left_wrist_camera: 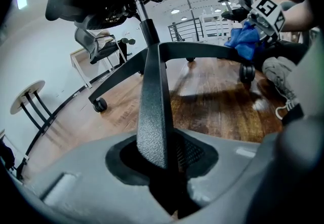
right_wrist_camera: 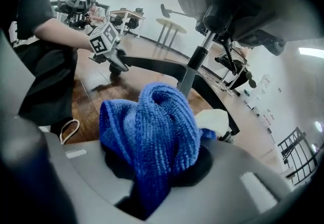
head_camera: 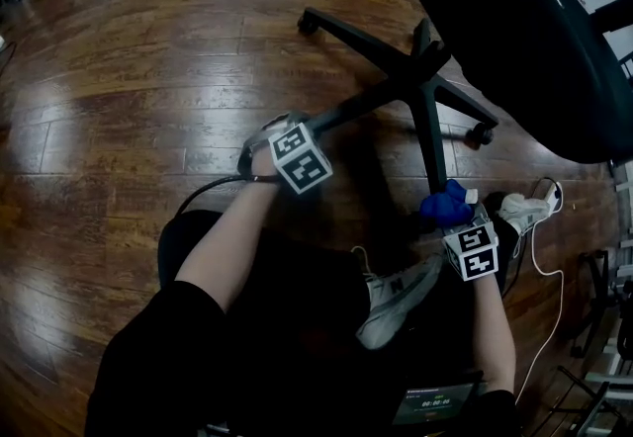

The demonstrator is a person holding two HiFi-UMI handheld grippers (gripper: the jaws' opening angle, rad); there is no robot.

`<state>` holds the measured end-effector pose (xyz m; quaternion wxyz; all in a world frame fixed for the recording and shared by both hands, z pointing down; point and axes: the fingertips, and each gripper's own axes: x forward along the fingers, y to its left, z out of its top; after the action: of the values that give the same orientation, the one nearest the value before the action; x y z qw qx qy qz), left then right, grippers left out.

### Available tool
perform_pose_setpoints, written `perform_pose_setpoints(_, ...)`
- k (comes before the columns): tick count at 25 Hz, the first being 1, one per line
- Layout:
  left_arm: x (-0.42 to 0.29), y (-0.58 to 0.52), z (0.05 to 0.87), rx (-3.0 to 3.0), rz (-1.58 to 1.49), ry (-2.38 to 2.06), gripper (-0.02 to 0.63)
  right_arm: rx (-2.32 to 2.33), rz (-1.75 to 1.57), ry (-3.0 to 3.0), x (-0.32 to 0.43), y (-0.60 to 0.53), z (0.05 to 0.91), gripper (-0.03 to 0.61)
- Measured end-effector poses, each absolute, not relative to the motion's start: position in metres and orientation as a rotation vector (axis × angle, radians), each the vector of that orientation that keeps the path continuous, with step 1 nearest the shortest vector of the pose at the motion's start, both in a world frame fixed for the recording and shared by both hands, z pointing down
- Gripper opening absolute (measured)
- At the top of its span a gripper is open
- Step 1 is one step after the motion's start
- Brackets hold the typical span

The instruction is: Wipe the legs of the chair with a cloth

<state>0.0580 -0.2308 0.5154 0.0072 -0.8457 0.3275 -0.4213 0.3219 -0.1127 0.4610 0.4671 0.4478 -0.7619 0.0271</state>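
The black office chair's star base [head_camera: 420, 79] stands on the wood floor. My left gripper [head_camera: 282, 131] is shut on the end of the leg [head_camera: 356, 107] that points left; in the left gripper view that rough black leg [left_wrist_camera: 152, 106] runs up from between the jaws [left_wrist_camera: 162, 162]. My right gripper [head_camera: 458, 216] is shut on a bunched blue cloth [head_camera: 444, 205] at the outer end of the near leg [head_camera: 433, 148]. The cloth [right_wrist_camera: 152, 126] fills the right gripper view above the jaws [right_wrist_camera: 157, 167]. Whether it touches the leg is hidden.
The chair's dark seat [head_camera: 534, 40] overhangs the upper right. The person's grey shoe [head_camera: 396, 302] and white shoe [head_camera: 529, 210] rest near the right gripper, and a white cable [head_camera: 539, 277] trails on the floor. Casters [head_camera: 309, 23] end the legs. Other chairs and tables stand far off.
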Motion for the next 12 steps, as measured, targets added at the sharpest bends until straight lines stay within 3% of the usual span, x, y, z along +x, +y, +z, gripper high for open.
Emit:
perform_pose_setpoints(6,0.060,-0.232,0.514,-2.654,-1.302,1.012,0.129,1.127,0.056,-1.883,0.300,-0.183,0.442,0.124)
perform_pose_setpoints(12,0.060,-0.232,0.515,-2.625,-1.306,0.997,0.129,1.252,-0.006,-1.975,0.270,-0.261,0.416,0.101)
